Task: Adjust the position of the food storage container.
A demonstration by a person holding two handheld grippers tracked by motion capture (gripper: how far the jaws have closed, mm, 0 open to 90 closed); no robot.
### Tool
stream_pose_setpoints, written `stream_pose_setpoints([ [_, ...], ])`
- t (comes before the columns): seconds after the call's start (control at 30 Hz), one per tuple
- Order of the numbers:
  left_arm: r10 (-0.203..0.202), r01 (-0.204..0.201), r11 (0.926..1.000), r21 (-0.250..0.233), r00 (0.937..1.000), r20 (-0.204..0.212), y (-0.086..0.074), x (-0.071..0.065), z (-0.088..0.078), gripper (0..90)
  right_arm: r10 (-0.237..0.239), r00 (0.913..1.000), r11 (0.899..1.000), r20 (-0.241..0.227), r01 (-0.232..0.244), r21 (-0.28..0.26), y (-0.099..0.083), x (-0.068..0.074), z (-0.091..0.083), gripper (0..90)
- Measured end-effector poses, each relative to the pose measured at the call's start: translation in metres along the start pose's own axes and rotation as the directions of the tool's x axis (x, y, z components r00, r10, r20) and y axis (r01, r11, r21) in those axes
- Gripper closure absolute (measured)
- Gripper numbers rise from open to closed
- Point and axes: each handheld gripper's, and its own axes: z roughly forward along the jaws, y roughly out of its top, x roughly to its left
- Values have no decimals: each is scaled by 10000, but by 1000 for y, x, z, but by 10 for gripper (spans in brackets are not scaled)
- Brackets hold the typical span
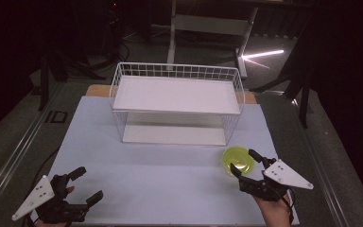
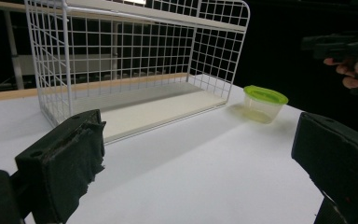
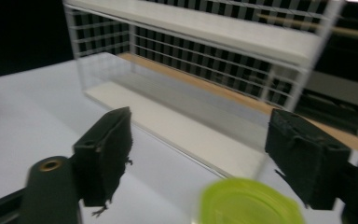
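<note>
White wire-grid shelf rack w/ two white boards sits mid-table on the pale white table top, open side toward the person. Small clear plastic tub w/ lime-green lid stands upright on the table, just off the rack's front right corner, not touching it; also seen in left gripper view and, blurred, low in right gripper view.

Right gripper w/ grey three-cornered plate: jaws wide apart, reaching over the tub from the near side, one each side of the lid, holding nothing; contact w/ tub can't tell.

Left gripper near front left of table, well apart from tub + rack, jaws wide apart, nothing between them.
</note>
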Motion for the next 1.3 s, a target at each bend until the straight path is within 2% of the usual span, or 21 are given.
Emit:
stream_pose_setpoints([
  [0.13,-41,41,10000,11,10000,10,-1,0,1,35,226,9993,9988,289,-238,417,-12,-22,3,324],
  [0.17,-41,41,10000,11,10000,10,-1,0,1,34,265,9989,9981,386,-286,553,-15,-27,4,372],
  [0.33,-34,34,10000,-5,10000,18,-1,0,1,35,-26,9949,9891,1004,-122,1464,-34,-45,10,597],
  [0.37,-34,34,10000,-5,10000,18,-1,0,1,34,-26,9949,9891,1004,-122,1464,-34,-45,10,597],
  [0.4,-48,48,10000,8,10000,29,-1,0,0,34,-115,9928,9858,1196,-88,1679,-38,-48,11,614],
  [0.43,-54,54,10000,-1,10000,27,-1,1,1,35,117,9905,9814,1367,-376,1884,-47,-56,12,673],
  [0.5,-80,80,10000,-22,10000,55,-1,1,1,35,257,9843,9732,1749,-646,2207,-55,-63,14,708],
  [0.53,-80,80,10000,-22,10000,55,-1,1,1,35,257,9843,9732,1749,-646,2207,-55,-63,14,708],
  [0.57,-100,101,9999,-43,9999,76,-1,1,1,35,270,9809,9692,1928,-729,2354,-58,-66,15,726],
  [0.6,-121,122,9999,-52,9999,91,-1,1,1,34,544,9731,9629,2238,-1105,2463,-66,-73,16,770],
  [0.7,-107,107,9999,-48,9999,92,-1,0,1,35,425,9629,9509,2665,-1208,2849,-75,-79,18,855],
  [0.8,-97,97,9999,-43,9999,104,-1,0,2,35,441,9604,9361,2753,-1359,3243,-85,-84,22,897],
  [0.97,-95,95,9999,-42,9999,79,-1,0,2,35,418,9637,9116,2637,-1447,3847,-100,-86,30,899],
  [1.03,-93,94,10000,-32,9999,75,-1,0,2,35,417,9641,9097,2622,-1452,3890,-101,-86,31,899],
  [1.07,-79,79,10000,12,9999,90,-1,0,2,35,623,9644,9049,2571,-1633,3931,-105,-86,34,898],
  [1.1,-79,79,10000,12,9999,90,-1,0,2,35,623,9644,9049,2571,-1633,3931,-105,-86,34,898],
  [1.17,-64,63,10000,20,9999,84,-1,0,2,35,735,9670,8970,2440,-1710,4076,-110,-86,38,899],
  [1.3,-67,67,10000,-11,10000,69,-1,-1,2,35,744,9736,8941,2156,-1609,4180,-111,-81,44,899],
])
